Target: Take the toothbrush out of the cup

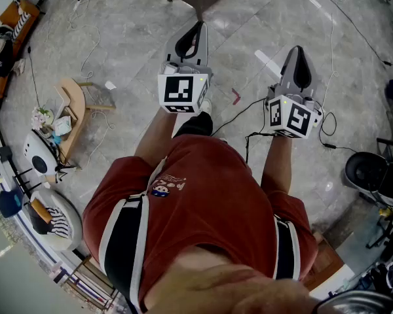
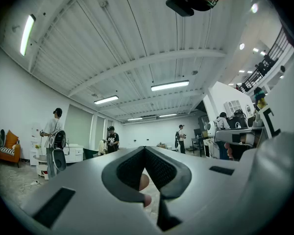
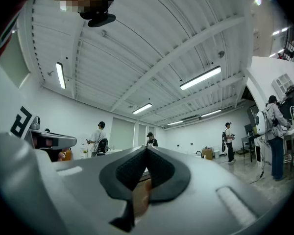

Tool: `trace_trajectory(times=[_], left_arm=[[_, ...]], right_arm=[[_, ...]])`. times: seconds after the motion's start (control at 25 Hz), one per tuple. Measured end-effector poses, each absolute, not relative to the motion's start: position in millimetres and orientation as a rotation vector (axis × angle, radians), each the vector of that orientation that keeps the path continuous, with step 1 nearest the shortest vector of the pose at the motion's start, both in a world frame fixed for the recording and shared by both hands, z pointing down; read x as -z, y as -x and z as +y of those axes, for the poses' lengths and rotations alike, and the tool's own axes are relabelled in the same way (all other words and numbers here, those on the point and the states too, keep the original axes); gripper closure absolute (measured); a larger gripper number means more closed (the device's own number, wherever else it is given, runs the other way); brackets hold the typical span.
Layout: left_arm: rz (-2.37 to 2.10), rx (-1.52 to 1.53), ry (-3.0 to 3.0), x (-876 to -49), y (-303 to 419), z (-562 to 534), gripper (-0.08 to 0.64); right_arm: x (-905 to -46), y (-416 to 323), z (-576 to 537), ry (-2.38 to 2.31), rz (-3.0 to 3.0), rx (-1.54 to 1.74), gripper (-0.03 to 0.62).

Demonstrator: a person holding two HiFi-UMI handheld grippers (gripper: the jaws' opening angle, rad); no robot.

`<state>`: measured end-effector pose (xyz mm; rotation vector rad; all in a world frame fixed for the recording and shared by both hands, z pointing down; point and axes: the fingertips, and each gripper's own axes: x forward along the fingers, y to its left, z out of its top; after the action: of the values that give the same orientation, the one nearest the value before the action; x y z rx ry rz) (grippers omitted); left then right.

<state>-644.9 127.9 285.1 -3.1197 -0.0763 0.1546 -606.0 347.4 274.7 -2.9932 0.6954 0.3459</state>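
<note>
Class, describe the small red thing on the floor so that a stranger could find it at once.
Start with the grey marbled floor ahead of the person, in the gap between the left claw and the right claw. Roughly midway lies the small red thing, a short bent piece. It is the only red spot on that patch; the white strip nearby is longer.

The left gripper (image 2: 145,150) fills the lower frame, its grey jaws pressed together so that the dark ribbed pads (image 2: 130,173) meet at the tip. Beyond it, strip lights (image 2: 169,85) hang under a white beamed ceiling (image 2: 88,38). A person (image 2: 53,133) stands at the left, near an orange sofa (image 2: 4,150).
</note>
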Motion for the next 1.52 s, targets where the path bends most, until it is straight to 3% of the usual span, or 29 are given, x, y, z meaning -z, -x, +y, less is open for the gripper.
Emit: trace_trajectory(times=[1.52], left_arm=[[-0.081, -0.106, 3.183, -318, 482, 5, 0.554]], right_arm=[[-297, 441, 225, 3.045, 0.732, -0.245, 0.583]])
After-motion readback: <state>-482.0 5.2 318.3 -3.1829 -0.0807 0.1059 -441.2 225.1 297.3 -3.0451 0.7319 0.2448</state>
